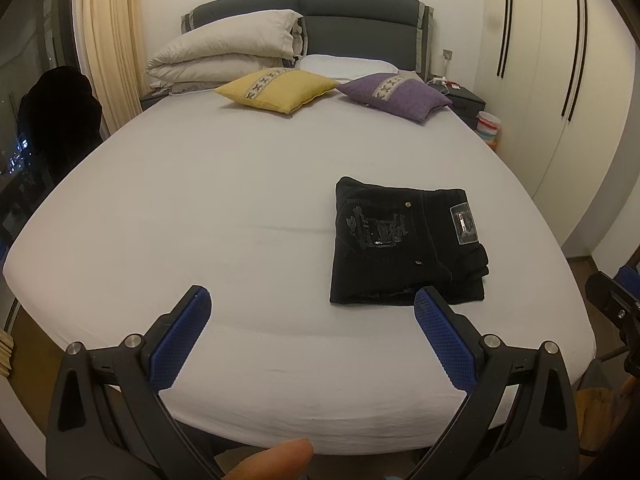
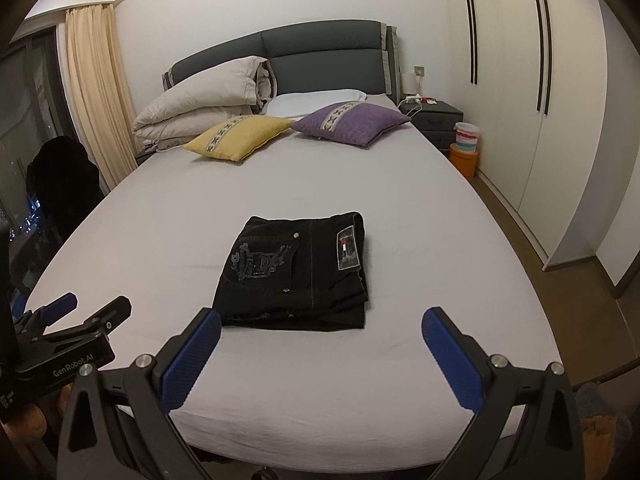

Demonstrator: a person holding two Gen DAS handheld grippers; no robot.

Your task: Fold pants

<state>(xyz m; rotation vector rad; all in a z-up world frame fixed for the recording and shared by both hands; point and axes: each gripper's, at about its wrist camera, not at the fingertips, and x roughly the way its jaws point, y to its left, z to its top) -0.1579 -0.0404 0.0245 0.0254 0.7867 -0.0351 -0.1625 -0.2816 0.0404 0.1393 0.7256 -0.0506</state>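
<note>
One folded black denim pants bundle [image 2: 298, 270] lies on my grey-sheeted bed [image 2: 400, 208]; only my right view shows the orange box [image 2: 463, 160]. Both my left gripper [image 1: 312, 304] and right gripper [image 2: 322, 326] gape apart, empty.

This is a bedroom in a home. A wide bed [image 2: 400, 216] under a plain pale sheet fills the middle of both views, with a dark padded headboard [image 2: 320, 46] at 12 o'clock against a white wall. Bedding sits before it: a folded beige duvet [image 2: 204, 96] at 11 o'clock, a white pillow [image 2: 308, 102], a yellow cushion [image 2: 240, 138] and a purple cushion [image 2: 352, 122]. At 1 o'clock stands a dark nightstand [image 2: 434, 118]. Tall white wardrobe doors [image 2: 516, 80] with slim dark handles run along 2 to 3 o'clock. At 10 o'clock a cream curtain [image 2: 96, 80] hangs beside a dark window [image 2: 28, 120].
</note>
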